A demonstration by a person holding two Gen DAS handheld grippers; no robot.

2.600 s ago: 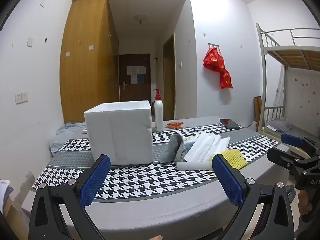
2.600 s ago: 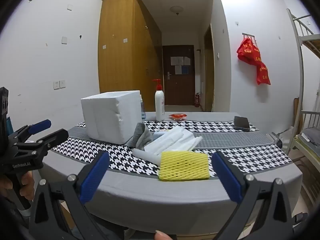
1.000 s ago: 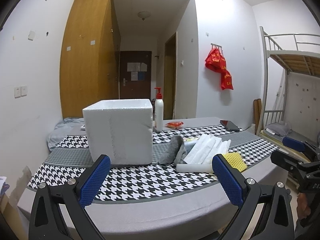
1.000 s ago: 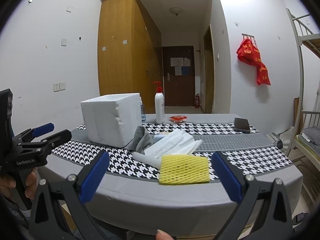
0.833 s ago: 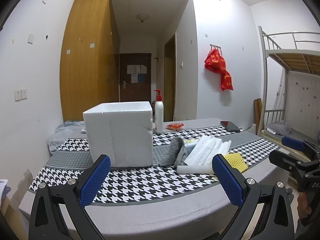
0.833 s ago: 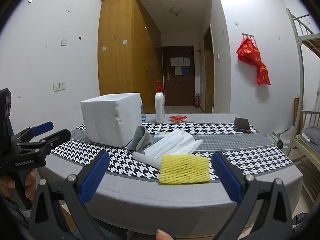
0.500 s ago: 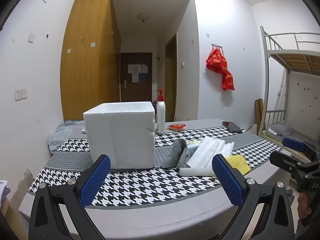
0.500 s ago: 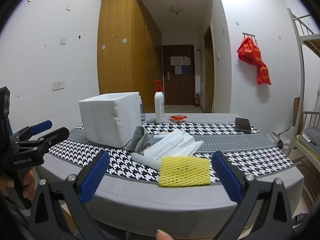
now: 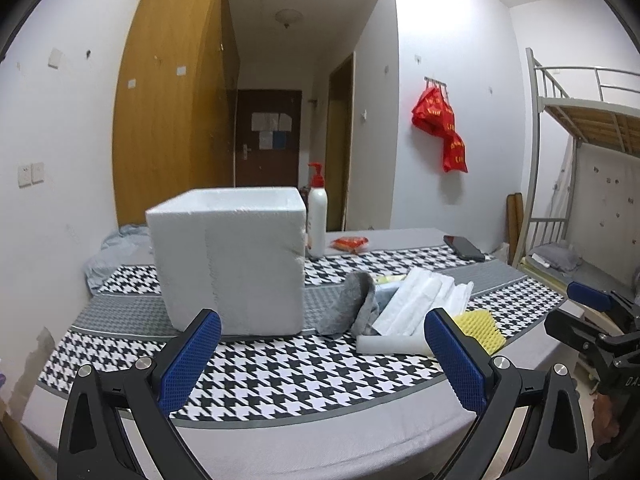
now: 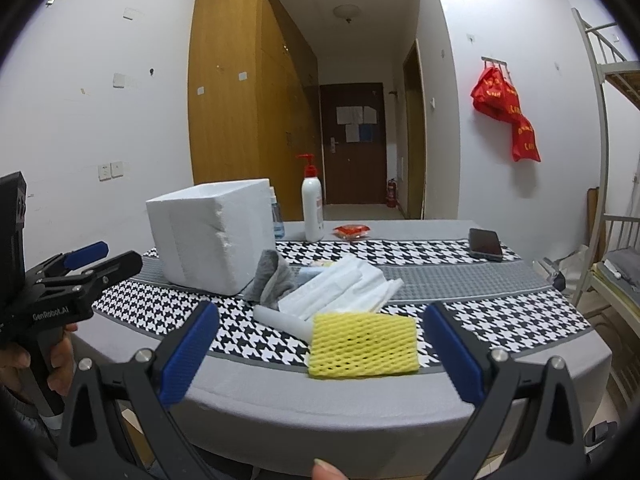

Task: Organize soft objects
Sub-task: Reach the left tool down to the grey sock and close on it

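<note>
Left wrist view: the left gripper (image 9: 322,354) is held wide apart and empty in front of the table's (image 9: 280,440) near edge. The white foam box (image 9: 230,262) is seen standing upright on the houndstooth cloth (image 9: 260,376), open side up. Just right of it the grey cloth (image 9: 352,302) is slumped, touching the white foam sheets (image 9: 424,300), whose long axis runs from the near edge back and to the right. A white foam roll (image 9: 390,345) is laid crosswise at their near end. The yellow foam net (image 9: 482,330) is partly hidden behind the right finger. The right gripper (image 9: 582,312) is seen at the far right, off the table; its spread cannot be judged here.

Right wrist view: the right gripper (image 10: 320,346) is held fully spread and empty, with the yellow foam net (image 10: 363,346) framed between its fingers, lying flat at the near edge, long axis across the view. The foam sheets (image 10: 340,286) and grey cloth (image 10: 272,278) are found behind it, the box (image 10: 208,236) further left. A pump bottle (image 10: 312,202), a red packet (image 10: 352,231) and a phone (image 10: 485,243) are set toward the far side. The left gripper (image 10: 92,264) is seen at left.
</note>
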